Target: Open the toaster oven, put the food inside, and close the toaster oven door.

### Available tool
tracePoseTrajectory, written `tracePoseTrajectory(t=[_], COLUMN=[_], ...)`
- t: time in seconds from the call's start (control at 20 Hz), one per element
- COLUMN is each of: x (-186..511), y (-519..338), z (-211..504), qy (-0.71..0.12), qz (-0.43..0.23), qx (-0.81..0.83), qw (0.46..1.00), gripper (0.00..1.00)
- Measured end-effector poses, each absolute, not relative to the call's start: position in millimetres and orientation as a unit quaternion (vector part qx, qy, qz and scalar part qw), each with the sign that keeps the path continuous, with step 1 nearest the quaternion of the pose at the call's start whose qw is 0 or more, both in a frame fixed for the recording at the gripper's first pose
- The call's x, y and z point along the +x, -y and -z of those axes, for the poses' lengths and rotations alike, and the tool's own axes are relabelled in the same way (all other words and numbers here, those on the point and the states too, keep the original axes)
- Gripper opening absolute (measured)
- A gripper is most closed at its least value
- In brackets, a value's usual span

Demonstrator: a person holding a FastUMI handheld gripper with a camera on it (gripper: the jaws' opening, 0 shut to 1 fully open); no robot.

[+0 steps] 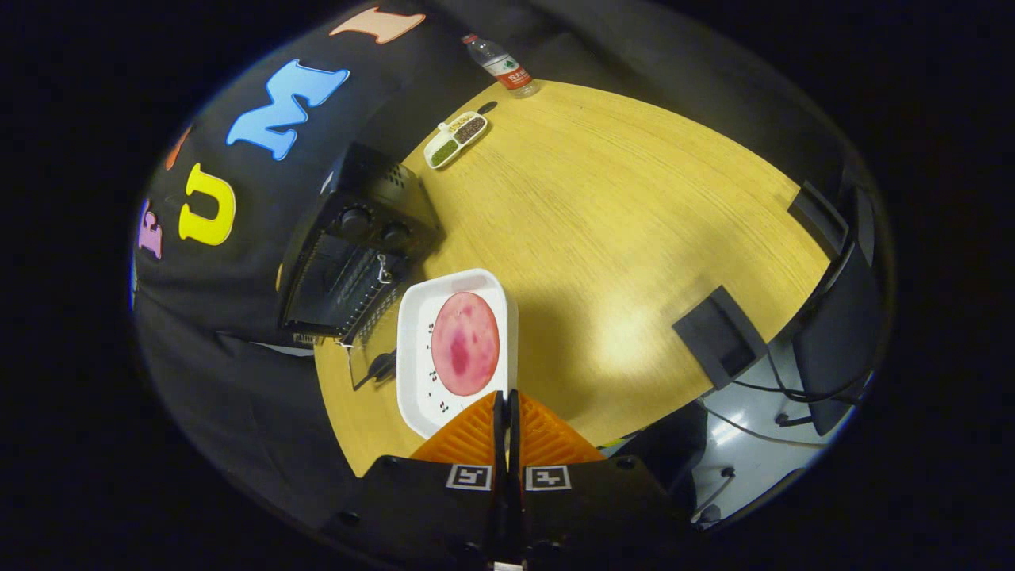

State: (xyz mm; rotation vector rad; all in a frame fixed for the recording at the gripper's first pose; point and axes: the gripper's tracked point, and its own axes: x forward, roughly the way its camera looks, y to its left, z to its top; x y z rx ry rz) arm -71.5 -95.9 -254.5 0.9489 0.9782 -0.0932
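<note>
Tool [505, 396] fingers pressed together on the near rim of the tray [418, 349], food [465, 342] on it. Oven [349, 254] at 10 o'clock, door [366, 349] down. Risks: thin rim grip slips, tray tilts, food slides, or tray clips the door.

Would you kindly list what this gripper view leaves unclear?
- Gripper: its orange fingers are pressed on the white tray's near rim; that edge is hidden under them.
- Toaster oven: door hangs open, but the inside is too dark to show.
- Small dish: contents too small to identify.
- Bottle: too small to tell how full it is.
- Round pink food: its type is unclear.
</note>
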Motion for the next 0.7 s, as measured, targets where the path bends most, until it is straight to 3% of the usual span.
tracePoseTrajectory(t=[0.7], x=[-7], y=[-26], z=[209], qy=[-0.454], qz=[-0.047], qx=[0.447], qw=[0.769], gripper=[0.02])
